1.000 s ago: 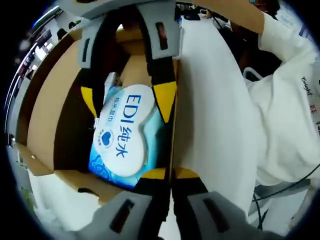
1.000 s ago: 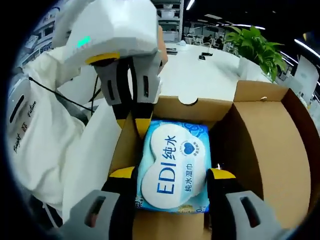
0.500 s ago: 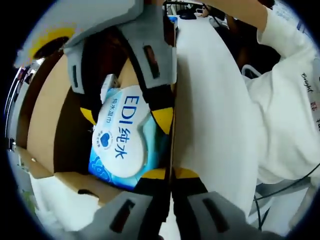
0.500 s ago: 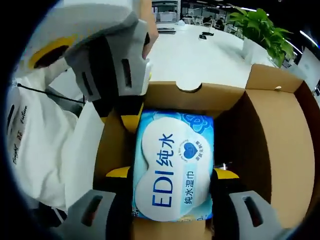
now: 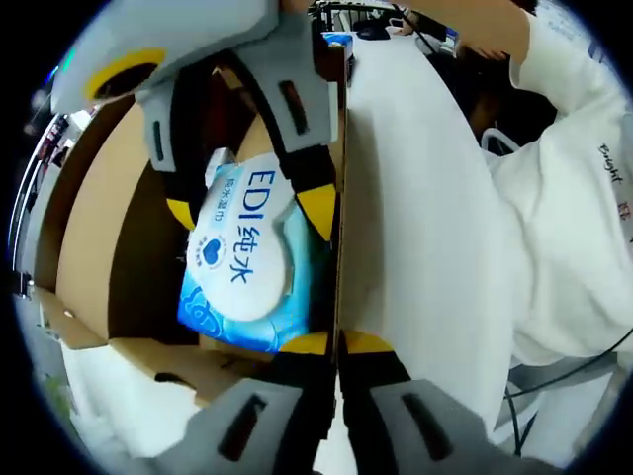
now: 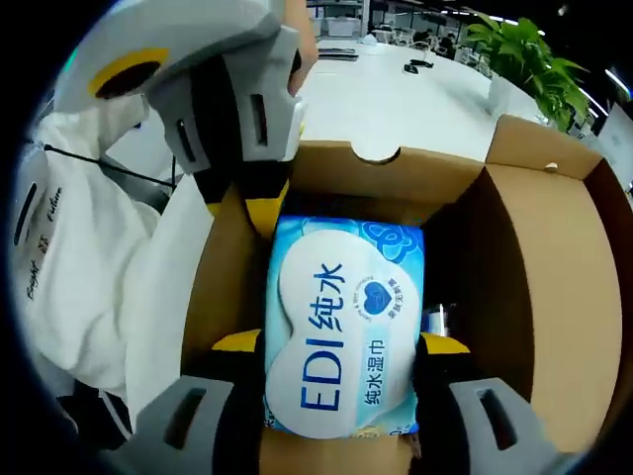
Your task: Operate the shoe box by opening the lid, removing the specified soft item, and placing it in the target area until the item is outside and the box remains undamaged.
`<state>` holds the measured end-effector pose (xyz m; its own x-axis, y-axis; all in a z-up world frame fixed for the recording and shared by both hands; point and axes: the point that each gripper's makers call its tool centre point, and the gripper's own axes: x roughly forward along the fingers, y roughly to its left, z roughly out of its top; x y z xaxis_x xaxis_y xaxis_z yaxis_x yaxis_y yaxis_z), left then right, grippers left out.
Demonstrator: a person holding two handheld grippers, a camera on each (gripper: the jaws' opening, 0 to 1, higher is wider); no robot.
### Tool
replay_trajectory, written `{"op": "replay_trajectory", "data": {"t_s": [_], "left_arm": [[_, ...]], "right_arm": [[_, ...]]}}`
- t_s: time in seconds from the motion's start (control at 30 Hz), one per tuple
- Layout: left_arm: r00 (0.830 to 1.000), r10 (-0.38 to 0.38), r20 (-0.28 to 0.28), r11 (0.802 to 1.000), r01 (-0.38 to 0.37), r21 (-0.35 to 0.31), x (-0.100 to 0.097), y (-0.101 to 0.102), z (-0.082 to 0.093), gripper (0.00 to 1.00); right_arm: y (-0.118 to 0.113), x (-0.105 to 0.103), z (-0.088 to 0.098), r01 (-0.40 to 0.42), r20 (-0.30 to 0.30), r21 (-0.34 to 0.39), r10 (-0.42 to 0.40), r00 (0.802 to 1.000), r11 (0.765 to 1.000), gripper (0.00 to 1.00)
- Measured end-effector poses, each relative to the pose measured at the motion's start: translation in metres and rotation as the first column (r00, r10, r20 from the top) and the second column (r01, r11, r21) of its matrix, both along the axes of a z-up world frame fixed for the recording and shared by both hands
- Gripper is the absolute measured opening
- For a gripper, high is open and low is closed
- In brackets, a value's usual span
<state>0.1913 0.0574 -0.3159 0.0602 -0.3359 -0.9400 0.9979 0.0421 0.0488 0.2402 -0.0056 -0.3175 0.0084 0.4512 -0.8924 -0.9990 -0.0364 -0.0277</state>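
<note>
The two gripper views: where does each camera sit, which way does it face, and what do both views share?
Left gripper view: rides the left gripper, shut on the shoe box side wall, looking along that wall; the person's white sleeve shows.
Right gripper view: rides the right gripper, looking down into the open box; its jaws are shut on the EDI wet wipes pack; white clothing is at the left.
Shared: the box, the wipes pack, and each other's gripper.

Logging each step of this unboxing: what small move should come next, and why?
Probably lift the wet-wipes pack straight up: the right gripper straddles it inside the open shoe box, while the left gripper is shut on the box wall, steadying it.
</note>
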Motion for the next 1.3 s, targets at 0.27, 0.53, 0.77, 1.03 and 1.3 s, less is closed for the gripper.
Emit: {"op": "replay_trajectory", "data": {"t_s": [0.27,0.53,0.77,1.03,1.3], "left_arm": [[1.000,0.009,-0.014,1.000,-0.009,0.007,0.000,0.001,0.000,0.02],[1.000,0.007,-0.019,1.000,-0.007,0.006,-0.001,0.001,0.001,0.02],[1.000,-0.007,-0.015,1.000,0.007,0.002,-0.001,0.000,0.001,0.01],[1.000,-0.004,-0.018,1.000,0.004,0.006,-0.001,-0.001,0.001,0.02],[1.000,-0.008,-0.020,1.000,0.008,0.009,-0.003,-0.002,0.002,0.02]], "right_arm": [[-0.059,0.007,-0.004,0.042,0.006,-0.196,-0.042,0.999,0.980,0.61],[-0.066,0.015,-0.003,0.038,0.006,-0.300,-0.038,0.999,0.953,0.62],[-0.068,0.016,-0.005,0.033,0.015,-0.324,-0.030,0.999,0.945,0.64],[-0.065,0.012,-0.017,0.002,0.017,-0.346,0.004,1.000,0.938,0.69],[-0.064,0.007,-0.024,0.015,0.022,-0.354,-0.007,1.000,0.935,0.70]]}}
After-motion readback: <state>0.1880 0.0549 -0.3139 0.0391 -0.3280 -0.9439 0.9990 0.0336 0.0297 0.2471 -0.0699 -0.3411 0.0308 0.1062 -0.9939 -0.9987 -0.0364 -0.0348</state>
